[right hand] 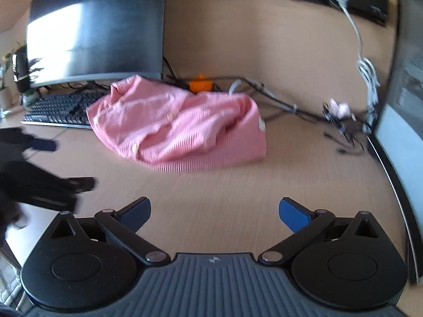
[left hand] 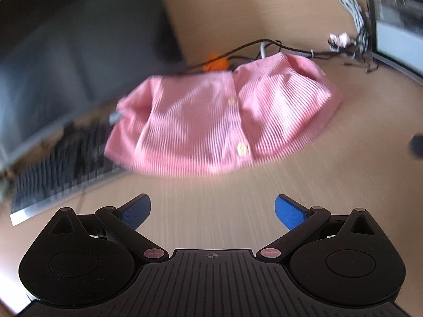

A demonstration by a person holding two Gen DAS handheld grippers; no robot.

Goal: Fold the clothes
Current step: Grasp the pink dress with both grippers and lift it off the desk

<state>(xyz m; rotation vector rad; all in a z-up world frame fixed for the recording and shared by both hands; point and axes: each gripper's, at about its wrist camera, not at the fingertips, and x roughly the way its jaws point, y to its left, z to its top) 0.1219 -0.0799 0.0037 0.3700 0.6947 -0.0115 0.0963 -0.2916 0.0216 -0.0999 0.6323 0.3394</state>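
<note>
Landmark: the pink ribbed button-front shirt [right hand: 174, 129], lying bunched on the light wood-grain desk [right hand: 304, 185]. Left of it sit a black keyboard [right hand: 60, 111] w/ its right end touching or tucked under the shirt's edge, and behind that a dark monitor [right hand: 97, 31]. Your left gripper [left hand: 212, 211] hangs in front of the shirt, blue-padded fingers [left hand: 289, 211] spread wide, nothing btwn them. Behind the shirt, a small orange plastic block [right hand: 201, 84]. Your right gripper [right hand: 214, 212] is also in front of the shirt, fingers wide, empty. Right of the shirt: tangled black and white cables [right hand: 341, 121].
</note>
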